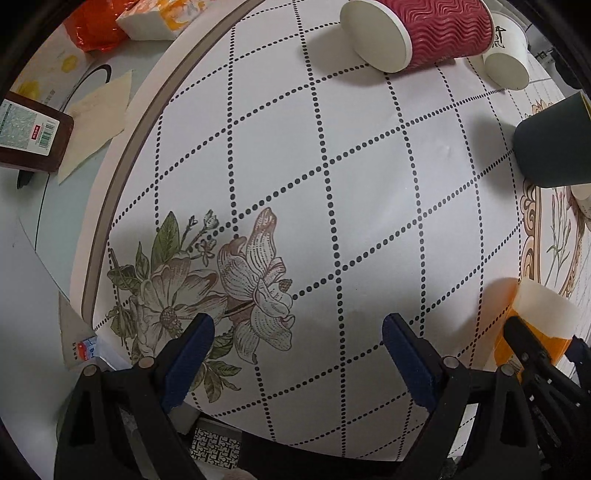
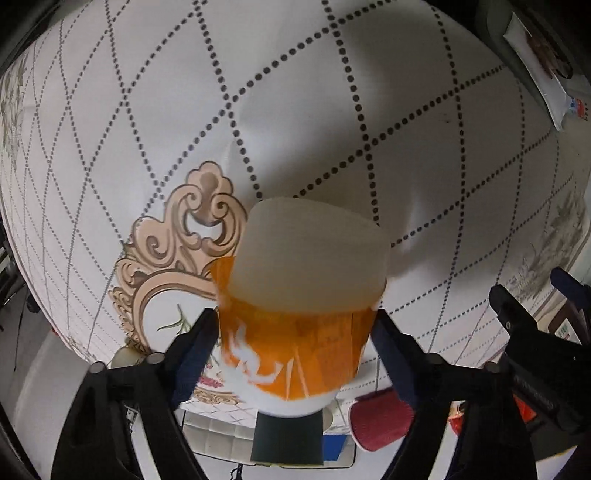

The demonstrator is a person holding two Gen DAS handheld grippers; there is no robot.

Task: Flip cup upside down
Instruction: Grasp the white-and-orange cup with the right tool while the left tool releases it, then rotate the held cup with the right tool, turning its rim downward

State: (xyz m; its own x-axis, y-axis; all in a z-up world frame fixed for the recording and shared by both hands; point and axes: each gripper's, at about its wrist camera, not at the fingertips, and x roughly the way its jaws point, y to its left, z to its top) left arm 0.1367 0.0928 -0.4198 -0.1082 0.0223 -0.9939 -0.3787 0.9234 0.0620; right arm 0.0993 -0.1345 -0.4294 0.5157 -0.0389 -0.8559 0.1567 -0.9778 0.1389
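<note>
Right tongs [image 2: 295,332] clamped on the orange cup [image 2: 295,317], held above the table [image 2: 406,92]; left tongs [image 1: 297,354] apart, idle. Best to rotate slowly, squeeze gently, land the rim flat.

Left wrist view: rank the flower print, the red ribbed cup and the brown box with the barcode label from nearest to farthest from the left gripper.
From the left gripper:
1. Flower print on the tablecloth, just ahead of the left finger.
2. Brown box, far left, off the cloth.
3. Red ribbed cup, lying on its side at the top, right of centre.
</note>
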